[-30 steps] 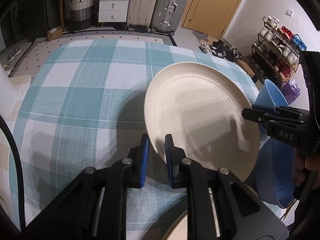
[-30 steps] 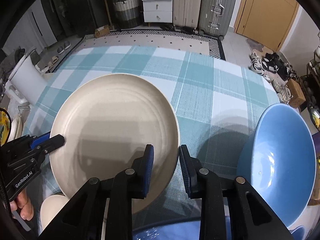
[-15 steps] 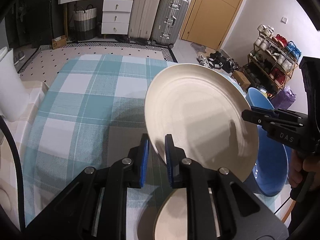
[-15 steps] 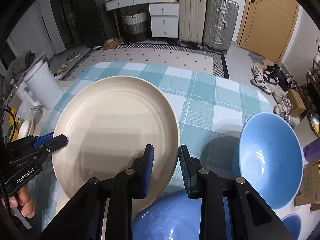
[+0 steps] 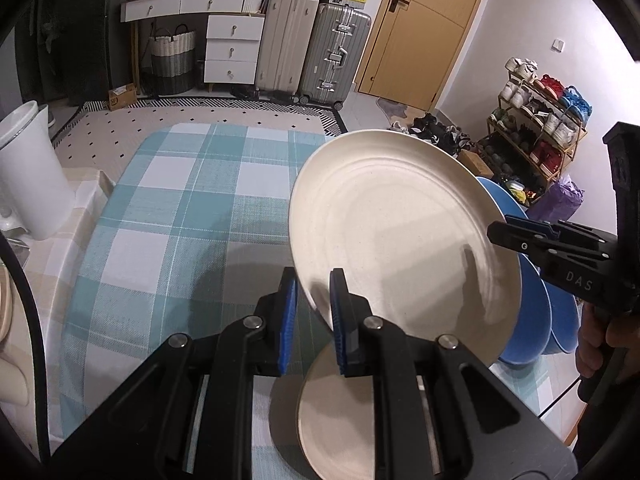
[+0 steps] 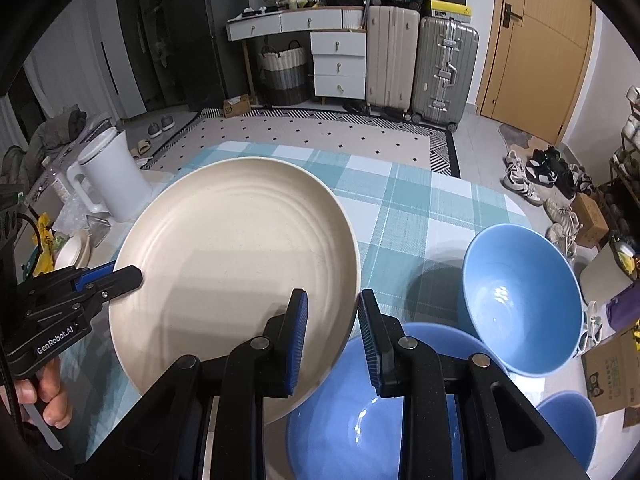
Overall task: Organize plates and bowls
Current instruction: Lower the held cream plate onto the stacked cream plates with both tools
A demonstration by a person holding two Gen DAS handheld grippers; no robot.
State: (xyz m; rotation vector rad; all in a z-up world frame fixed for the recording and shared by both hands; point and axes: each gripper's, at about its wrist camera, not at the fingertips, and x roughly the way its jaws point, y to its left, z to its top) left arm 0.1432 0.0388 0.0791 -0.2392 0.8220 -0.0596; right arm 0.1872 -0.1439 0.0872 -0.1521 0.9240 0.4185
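A large cream plate hangs tilted in the air above the checked tablecloth. My left gripper is shut on its near rim. My right gripper pinches the opposite rim. In the right wrist view the same plate fills the left half, with my right gripper shut on its right rim and my left gripper on its left edge. A second cream plate lies on the table below. Two big blue bowls and a smaller blue bowl stand to the right.
A white kettle and cream dishes sit on a side surface at the left. A hand grips the left tool. Suitcases, drawers and a shoe rack stand beyond the table.
Both grippers have risen with the cream plate between them. The table now lies farther below, and the plate and blue bowls underneath have come into view.
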